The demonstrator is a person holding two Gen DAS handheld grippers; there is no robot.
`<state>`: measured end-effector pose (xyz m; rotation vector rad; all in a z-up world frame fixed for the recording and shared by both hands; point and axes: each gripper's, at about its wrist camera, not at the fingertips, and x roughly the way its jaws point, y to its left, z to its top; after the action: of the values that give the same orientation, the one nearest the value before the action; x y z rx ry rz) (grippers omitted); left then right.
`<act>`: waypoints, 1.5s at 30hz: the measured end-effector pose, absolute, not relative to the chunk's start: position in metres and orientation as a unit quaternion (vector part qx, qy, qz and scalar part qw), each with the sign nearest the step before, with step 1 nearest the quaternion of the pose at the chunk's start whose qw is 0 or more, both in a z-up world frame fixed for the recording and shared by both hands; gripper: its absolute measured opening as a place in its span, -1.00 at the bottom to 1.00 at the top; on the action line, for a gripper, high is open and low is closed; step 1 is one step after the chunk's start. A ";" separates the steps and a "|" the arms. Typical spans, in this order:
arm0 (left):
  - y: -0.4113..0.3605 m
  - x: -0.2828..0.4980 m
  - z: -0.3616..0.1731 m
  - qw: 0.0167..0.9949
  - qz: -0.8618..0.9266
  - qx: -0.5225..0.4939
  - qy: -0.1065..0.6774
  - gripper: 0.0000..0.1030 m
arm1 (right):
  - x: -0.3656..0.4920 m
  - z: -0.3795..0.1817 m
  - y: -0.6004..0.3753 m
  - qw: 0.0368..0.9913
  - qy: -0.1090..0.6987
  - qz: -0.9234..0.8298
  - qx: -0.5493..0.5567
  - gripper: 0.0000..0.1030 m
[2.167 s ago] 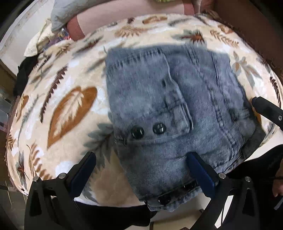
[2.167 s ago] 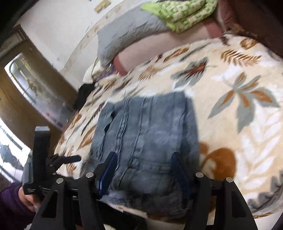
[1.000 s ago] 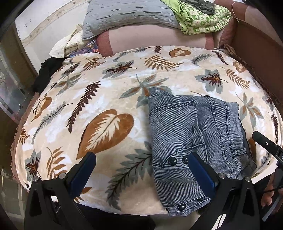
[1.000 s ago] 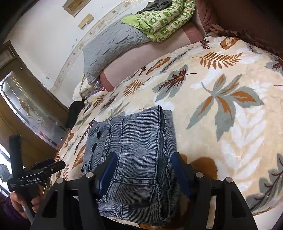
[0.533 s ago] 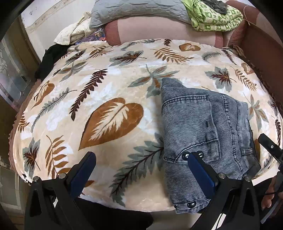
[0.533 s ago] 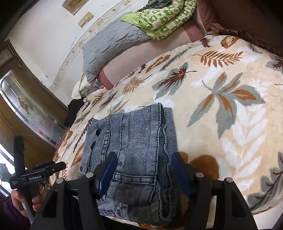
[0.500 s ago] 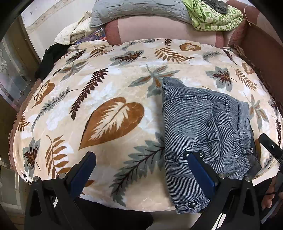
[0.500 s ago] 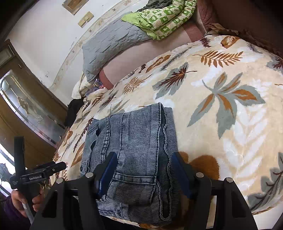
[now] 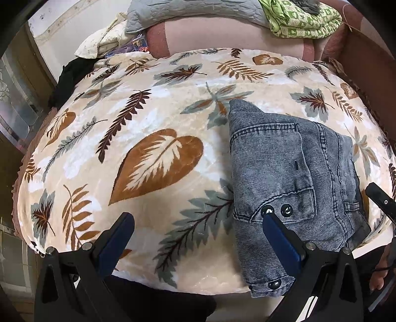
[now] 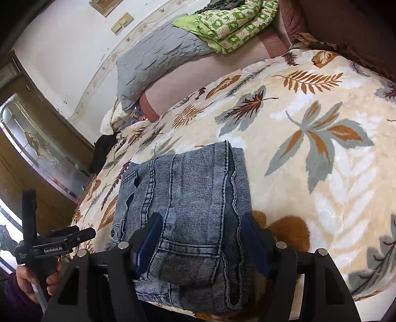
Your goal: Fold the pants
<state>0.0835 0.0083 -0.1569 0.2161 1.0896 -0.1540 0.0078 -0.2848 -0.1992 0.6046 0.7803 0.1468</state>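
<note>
Leaf-print bed blanket [image 9: 153, 158] carries the folded pants [image 10: 188, 198]; left gripper [image 9: 198, 237] and right gripper [image 10: 201, 244] fingers both stand apart, gripping nothing; best press the bundle flat, squaring its edges

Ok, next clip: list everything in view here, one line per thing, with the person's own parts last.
folded pants: one, grey-blue denim, on the blanket's near edge.
blanket: one, cream with brown and grey leaves, covering the bed.
grey pillow: one, at the bed's far end.
green patterned cloth: one, bunched beside the pillow.
black cloth: one, at the far left corner.
left gripper: black with blue pads, open, above the blanket.
right gripper: open, pads astride the pants.
hand: holding the left gripper's handle.
</note>
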 end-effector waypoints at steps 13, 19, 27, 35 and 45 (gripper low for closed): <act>0.018 0.082 -0.164 0.841 -0.075 0.094 0.527 1.00 | 0.009 -0.203 -0.283 0.876 0.382 0.069 0.286 0.36; 0.028 0.080 -0.163 0.847 -0.077 0.087 0.520 1.00 | 0.009 -0.204 -0.285 0.874 0.383 0.069 0.291 0.36; 0.038 0.066 -0.161 0.850 -0.106 0.097 0.507 1.00 | 0.007 -0.207 -0.294 0.866 0.379 0.066 0.318 0.36; 0.034 0.067 -0.167 0.842 -0.152 0.071 0.513 1.00 | 0.011 -0.213 -0.297 0.862 0.389 0.047 0.321 0.37; 0.014 0.069 -0.161 0.845 -0.176 0.048 0.503 1.00 | 0.014 -0.222 -0.311 0.850 0.397 0.033 0.344 0.38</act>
<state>0.0690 0.0143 -0.1609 0.1007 1.0612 -0.3708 0.0138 -0.3111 -0.2217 0.7240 0.8363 0.0705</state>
